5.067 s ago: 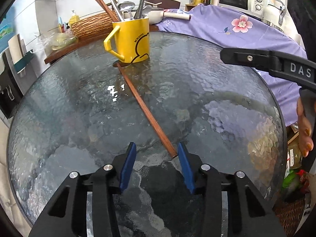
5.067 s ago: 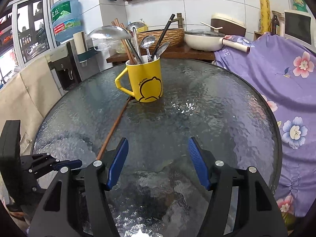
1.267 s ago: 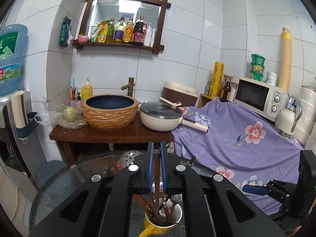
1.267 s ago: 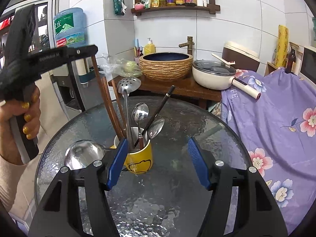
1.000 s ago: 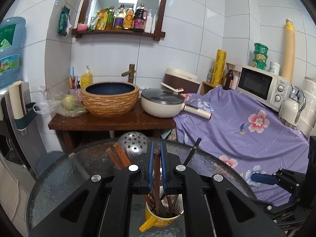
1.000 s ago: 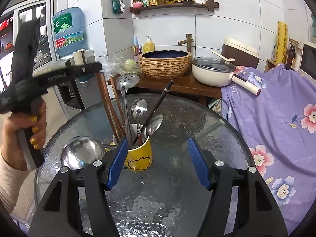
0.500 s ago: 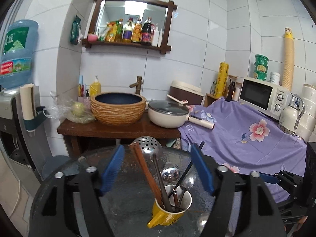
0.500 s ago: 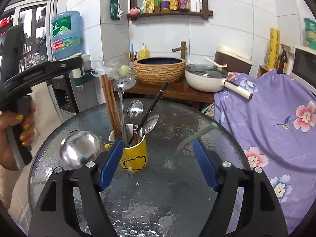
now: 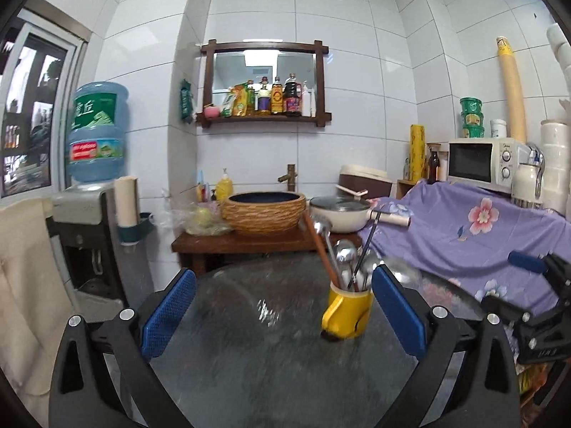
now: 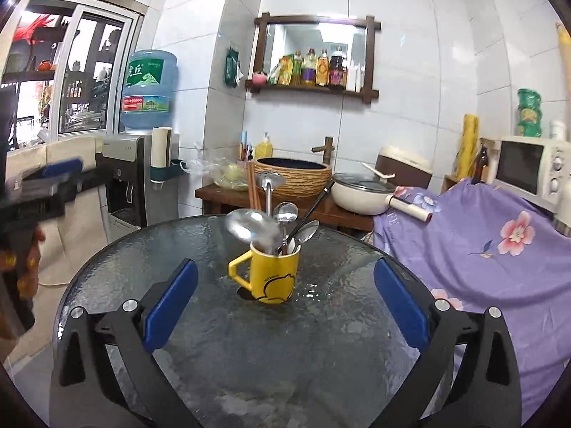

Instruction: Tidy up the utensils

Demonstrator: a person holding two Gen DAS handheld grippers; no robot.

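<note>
Left wrist view: the left claw (image 9: pixel 283 315) stands spread wide, its jaws having just been opening, with nothing between them. The yellow mug (image 9: pixel 347 313) stands on the round glass worktop (image 9: pixel 249 339), right of centre, just beside the right-hand blue pad; it holds wooden chopsticks (image 9: pixel 319 249), spoons and a ladle.

Right wrist view: the right claw (image 10: pixel 285 305) is likewise spread, jaws just opened further, empty. The mug (image 10: pixel 273 273) stands upright at mid-worktop (image 10: pixel 142 267), beyond the pads, handle to the picture's left. The other claw (image 10: pixel 53 174), blurred, shows at the left edge.
</note>
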